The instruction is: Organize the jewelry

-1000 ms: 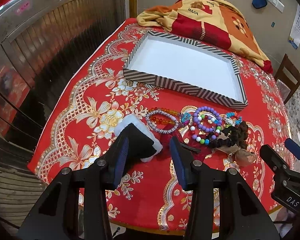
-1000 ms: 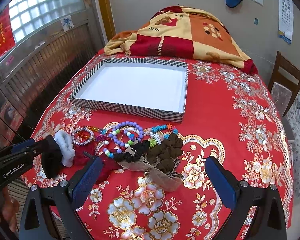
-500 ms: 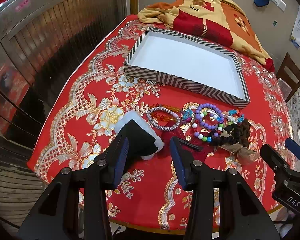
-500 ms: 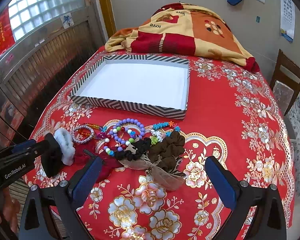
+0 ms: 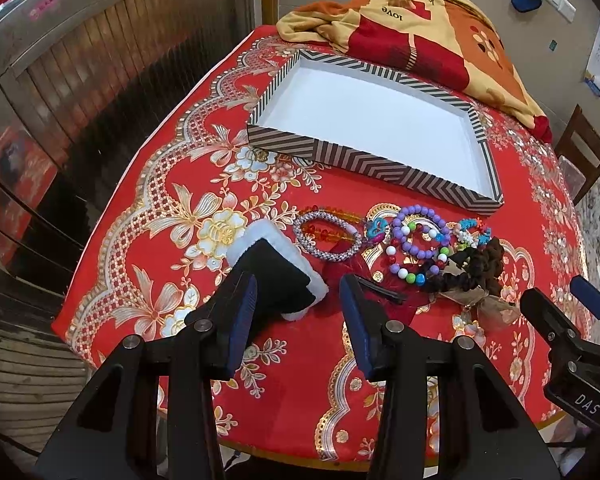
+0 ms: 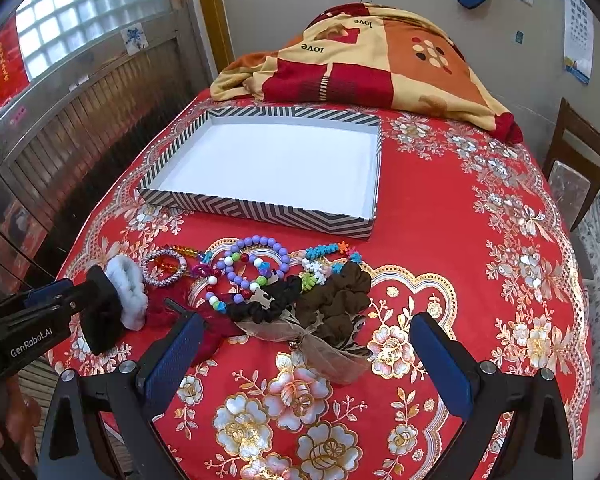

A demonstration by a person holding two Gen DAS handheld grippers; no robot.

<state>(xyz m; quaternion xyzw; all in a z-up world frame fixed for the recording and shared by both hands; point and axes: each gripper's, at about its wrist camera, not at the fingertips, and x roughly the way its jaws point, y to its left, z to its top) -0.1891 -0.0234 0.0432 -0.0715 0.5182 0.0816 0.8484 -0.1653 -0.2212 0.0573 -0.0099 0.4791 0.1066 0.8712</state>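
- Underneath everything, a table (image 6: pixel 440 240) carries a red floral cloth, with a patterned blanket (image 6: pixel 364 60) heaped at its far end.
- Next, a shallow striped tray (image 6: pixel 260 210) with a white floor sits just beyond the jewelry.
- Then the jewelry pile (image 6: pixel 260 280) lies near the front edge: a brown scrunchie (image 6: pixel 336 300), a purple bead bracelet (image 5: pixel 420 232), a silver beaded bracelet (image 5: pixel 326 240).
- Nearer, the right gripper (image 6: pixel 304 356) hovers over the pile, jaws spread wide, holding nothing.
- Lastly, the left gripper (image 5: pixel 296 316) has its jaws narrowly parted beside a black-and-white fluffy hair tie (image 5: pixel 276 272); one finger touches it, though whether it is actually clamped I cannot tell.
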